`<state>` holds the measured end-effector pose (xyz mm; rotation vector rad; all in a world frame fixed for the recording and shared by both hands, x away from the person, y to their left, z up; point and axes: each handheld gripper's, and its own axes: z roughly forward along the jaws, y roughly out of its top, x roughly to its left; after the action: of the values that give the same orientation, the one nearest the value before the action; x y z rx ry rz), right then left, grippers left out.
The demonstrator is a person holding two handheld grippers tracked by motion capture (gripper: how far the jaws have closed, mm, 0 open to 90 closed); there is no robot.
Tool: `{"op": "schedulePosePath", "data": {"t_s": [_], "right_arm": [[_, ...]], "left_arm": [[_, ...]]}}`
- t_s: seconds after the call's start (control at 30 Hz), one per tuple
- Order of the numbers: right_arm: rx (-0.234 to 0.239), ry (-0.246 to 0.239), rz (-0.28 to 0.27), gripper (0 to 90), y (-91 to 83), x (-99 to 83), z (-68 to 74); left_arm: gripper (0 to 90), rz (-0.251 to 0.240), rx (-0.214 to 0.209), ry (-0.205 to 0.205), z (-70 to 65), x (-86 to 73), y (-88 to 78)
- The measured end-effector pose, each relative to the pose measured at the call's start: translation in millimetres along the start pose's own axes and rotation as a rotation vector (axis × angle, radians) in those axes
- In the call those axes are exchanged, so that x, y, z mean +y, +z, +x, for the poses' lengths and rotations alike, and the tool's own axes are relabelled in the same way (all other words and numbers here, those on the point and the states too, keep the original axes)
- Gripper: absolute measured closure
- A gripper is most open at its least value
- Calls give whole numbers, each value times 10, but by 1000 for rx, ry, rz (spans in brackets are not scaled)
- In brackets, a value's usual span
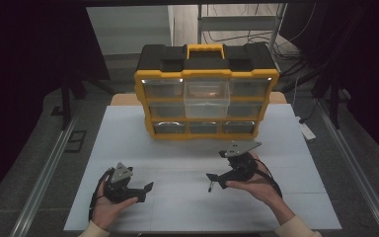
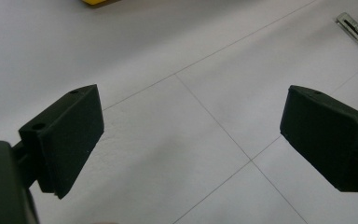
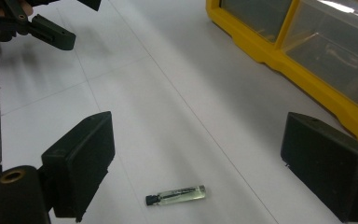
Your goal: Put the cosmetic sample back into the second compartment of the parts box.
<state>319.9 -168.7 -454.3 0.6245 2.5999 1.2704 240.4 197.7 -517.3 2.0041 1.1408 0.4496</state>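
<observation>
We hold our right gripper [image 3: 196, 158] wide open above the small vial [image 3: 176, 195] lying mid-surface [image 1: 286, 148], before the yellow organizer [image 1: 206, 91]. Our left gripper [image 2: 191, 140] waits open, empty. Next, we judge: descend and close squarely on it.

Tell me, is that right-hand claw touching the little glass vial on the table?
Apart. In the right gripper view the vial lies flat on the table, bare surface showing between it and both open fingers of the right gripper.

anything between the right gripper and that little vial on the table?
Nothing visible. The small clear glass vial with a black cap lies flat on the bare white table, between and just ahead of the right gripper's open jaws. The yellow drawer organizer stands off to one side.
</observation>
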Motion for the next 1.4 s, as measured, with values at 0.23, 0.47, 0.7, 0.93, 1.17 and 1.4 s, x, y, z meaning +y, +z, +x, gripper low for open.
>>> {"op": "schedulePosePath", "data": {"t_s": [0.23, 0.47, 0.7, 0.93, 1.17, 1.4], "right_arm": [[22, -1, 39, 96, 134, -4, -7], [23, 0, 96, 91, 239, -61, -18], [48, -9, 164, 84, 345, -141, -13], [60, -27, 237, 74, 470, -239, 13], [65, -50, 291, 68, 554, -314, 13], [76, -82, 317, 75, 590, -335, 48]], "left_arm": [[68, 0, -5, 5, -1, 12, 4], [69, -4, -6, 4, -5, 10, -8], [70, 1, -6, 9, -7, 8, 4], [70, -2, -7, 8, -3, 6, -7], [71, 0, -8, 9, -3, 4, -3], [71, -2, -9, 8, -5, 3, -2]]}}
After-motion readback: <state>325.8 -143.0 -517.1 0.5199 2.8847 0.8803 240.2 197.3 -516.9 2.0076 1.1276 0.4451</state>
